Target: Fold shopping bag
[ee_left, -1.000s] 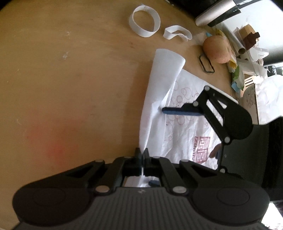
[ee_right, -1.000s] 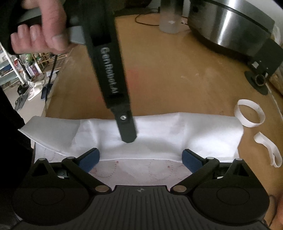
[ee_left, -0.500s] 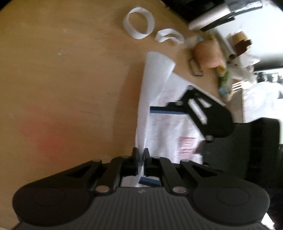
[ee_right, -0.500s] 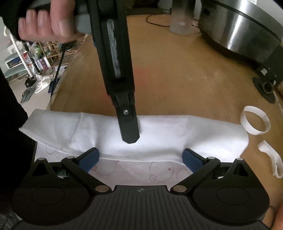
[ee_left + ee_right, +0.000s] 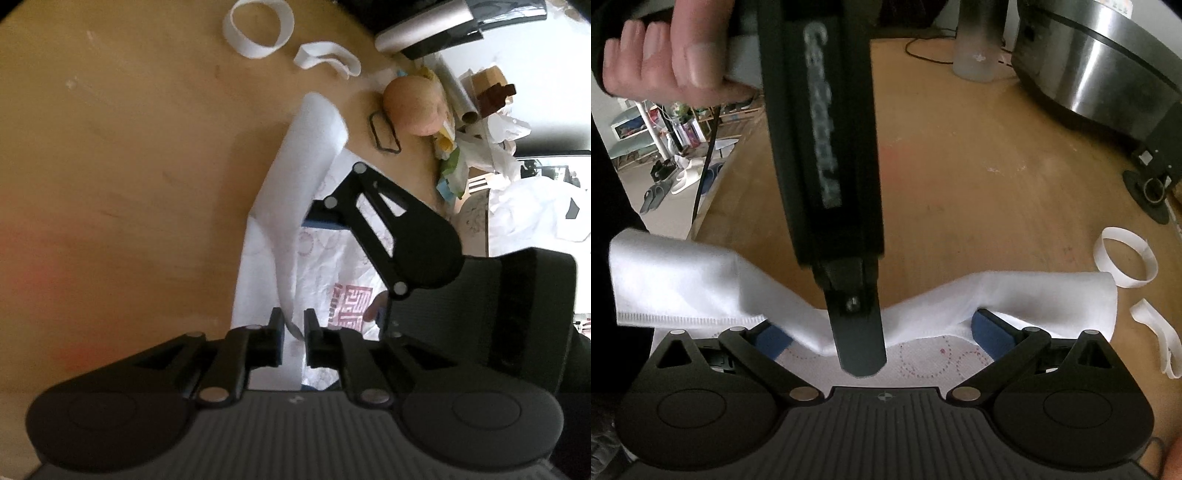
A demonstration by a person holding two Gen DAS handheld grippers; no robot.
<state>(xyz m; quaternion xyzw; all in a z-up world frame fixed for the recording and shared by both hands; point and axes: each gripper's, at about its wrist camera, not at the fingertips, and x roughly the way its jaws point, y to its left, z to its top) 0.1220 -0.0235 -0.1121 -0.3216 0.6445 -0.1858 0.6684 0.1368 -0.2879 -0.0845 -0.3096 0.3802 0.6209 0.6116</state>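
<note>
Left gripper point(image 5: 293, 325) slightly parted around shopping bag point(image 5: 295, 206) fold.

Soft, dim daylight on both fisheye views, edges bowed and vignetted black, with motion blur smearing the nearer parts

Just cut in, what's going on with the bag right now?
A person is folding a white shopping bag on a wooden table with two handheld grippers. The left gripper, jaws slightly apart, has brought the bag's edge over onto its printed face, so the fabric dips in the middle. The right gripper sits wide open at the near edge, gripping nothing. The fold is not yet flat. Two white loops lie beyond.
</note>
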